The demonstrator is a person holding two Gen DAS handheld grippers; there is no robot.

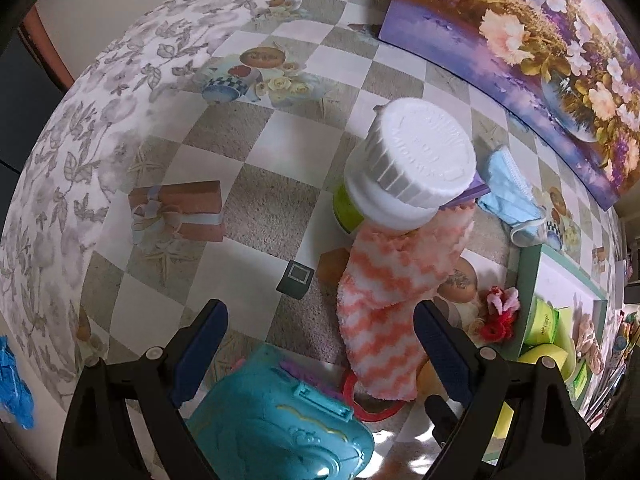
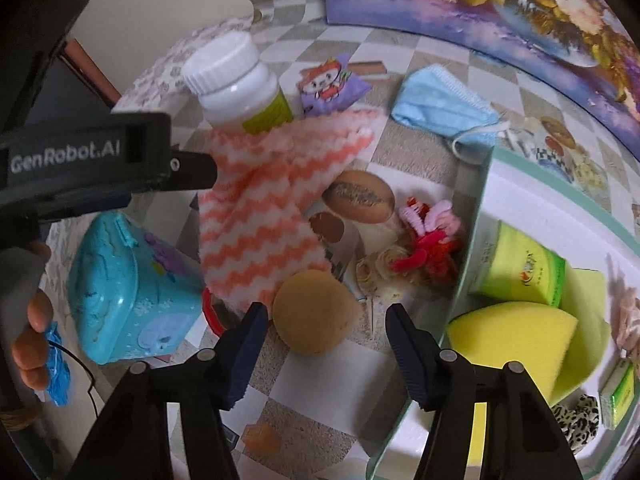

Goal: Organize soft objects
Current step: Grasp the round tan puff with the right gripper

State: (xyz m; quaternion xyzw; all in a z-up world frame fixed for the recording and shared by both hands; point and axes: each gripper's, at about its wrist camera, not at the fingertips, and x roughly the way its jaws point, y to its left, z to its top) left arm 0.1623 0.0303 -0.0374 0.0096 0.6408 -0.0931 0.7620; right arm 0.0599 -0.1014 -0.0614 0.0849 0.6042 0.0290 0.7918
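Sponge-picking looks like the step in hand: the right tool (image 2: 324,316) hangs over the round tan sponge (image 2: 316,312) on the checkered surface (image 2: 400,152), its jaws spread and empty, the sponge showing between them with no pad pressing on it. To do this well, I would bring the pads down so they straddle the sponge's widest part, close gently since it will squash, then carry it right to the green-rimmed box (image 2: 472,216), where a yellow sponge (image 2: 516,332) and other soft pieces already lie.

The left tool (image 1: 320,344) is likewise released, jaws wide, nothing gripped. It sits above the near end of the pink-and-white zigzag cloth (image 1: 384,300), with a turquoise toy case (image 1: 280,420) just below it in view. That cloth is the other obvious soft item: it lies as a long strip, its long axis running from near to far, the far end draped against a white-capped pill bottle (image 1: 416,156). A pinch at the near end would lift it, but dragging could tip the bottle, so pulling toward the near side seems safer.

Farther right lie a blue face mask (image 2: 440,108) and, just beside the box wall, a red-and-pink pipe-cleaner tangle (image 2: 428,236). The tan sponge is near-round, so it has no real pointing direction; any approach angle should serve.
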